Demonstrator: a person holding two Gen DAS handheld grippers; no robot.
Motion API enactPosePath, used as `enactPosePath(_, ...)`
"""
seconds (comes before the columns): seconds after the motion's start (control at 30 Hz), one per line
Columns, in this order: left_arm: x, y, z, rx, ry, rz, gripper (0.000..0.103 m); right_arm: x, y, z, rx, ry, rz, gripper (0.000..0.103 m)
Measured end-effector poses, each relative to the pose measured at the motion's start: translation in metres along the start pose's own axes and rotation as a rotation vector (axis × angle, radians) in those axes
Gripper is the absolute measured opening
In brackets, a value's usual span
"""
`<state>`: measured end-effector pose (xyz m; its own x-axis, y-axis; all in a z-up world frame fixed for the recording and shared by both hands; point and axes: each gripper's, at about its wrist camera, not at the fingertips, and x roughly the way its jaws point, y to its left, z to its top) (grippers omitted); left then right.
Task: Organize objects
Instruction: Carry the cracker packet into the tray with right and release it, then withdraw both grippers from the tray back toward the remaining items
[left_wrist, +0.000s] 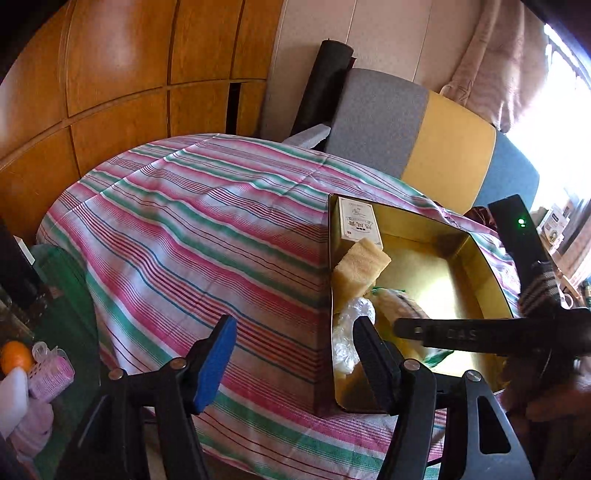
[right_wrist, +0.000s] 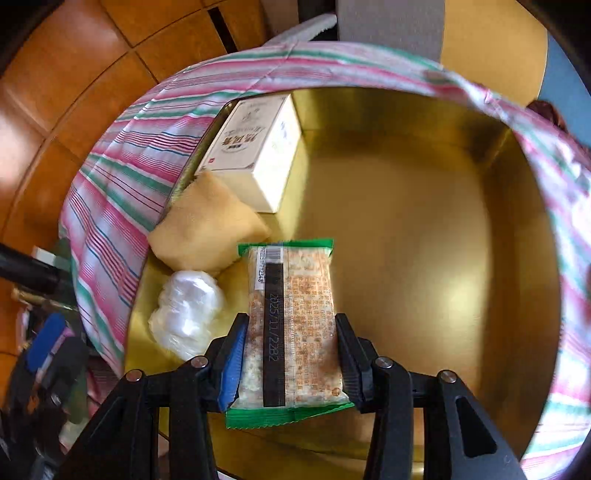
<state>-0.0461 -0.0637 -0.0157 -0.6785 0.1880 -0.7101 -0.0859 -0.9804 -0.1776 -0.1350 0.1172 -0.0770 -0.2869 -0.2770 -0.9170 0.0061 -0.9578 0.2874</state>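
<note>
Clearly light and crinkly, the snack packet (right_wrist: 291, 325) hung clamped across its long edges in the right gripper (right_wrist: 290, 354), above the gold tin (right_wrist: 424, 229); at nine o'clock, the left gripper (left_wrist: 295, 354) gaped empty.

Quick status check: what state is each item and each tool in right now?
Gold tin: open, no lid on it.
Snack packet: sealed, clamped in the right tool over the tin.
White carton: closed, lying in the tin.
Yellow sponge: in the tin, against the carton.
Plastic bag: crumpled, in the tin.
Left tool: open, empty.
</note>
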Motion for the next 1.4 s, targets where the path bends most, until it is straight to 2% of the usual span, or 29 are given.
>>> enactPosePath(0.13, 0.002, 0.0, -0.002, 0.003, 0.006, 0.006, 0.068, 0.005, 0.003, -0.009, -0.002, 0.021, 0.084, 0.049)
enactPosePath(0.33, 0.001, -0.006, -0.003, 0.023, -0.002, 0.015, 0.068, -0.016, -0.005, -0.023, -0.008, -0.051, 0.085, 0.05)
enactPosePath(0.57, -0.006, -0.018, -0.004, 0.064, -0.025, 0.02, 0.069, -0.065, -0.01, -0.046, -0.077, -0.218, -0.017, 0.06)
enactPosePath(0.7, -0.009, -0.026, -0.004, 0.097, -0.036, 0.026, 0.07, -0.09, -0.017, -0.06, -0.116, -0.292, -0.078, 0.067)
enactPosePath(0.8, -0.011, -0.033, -0.004, 0.114, -0.037, 0.021, 0.07, -0.104, -0.023, -0.067, -0.137, -0.336, -0.119, 0.068)
enactPosePath(1.17, -0.017, -0.064, -0.009, 0.195, -0.04, 0.006, 0.074, -0.136, -0.072, -0.083, -0.089, -0.416, -0.192, 0.075)
enactPosePath(1.4, -0.018, -0.086, -0.009, 0.249, -0.044, -0.013, 0.076, -0.159, -0.129, -0.092, -0.02, -0.431, -0.271, 0.076)
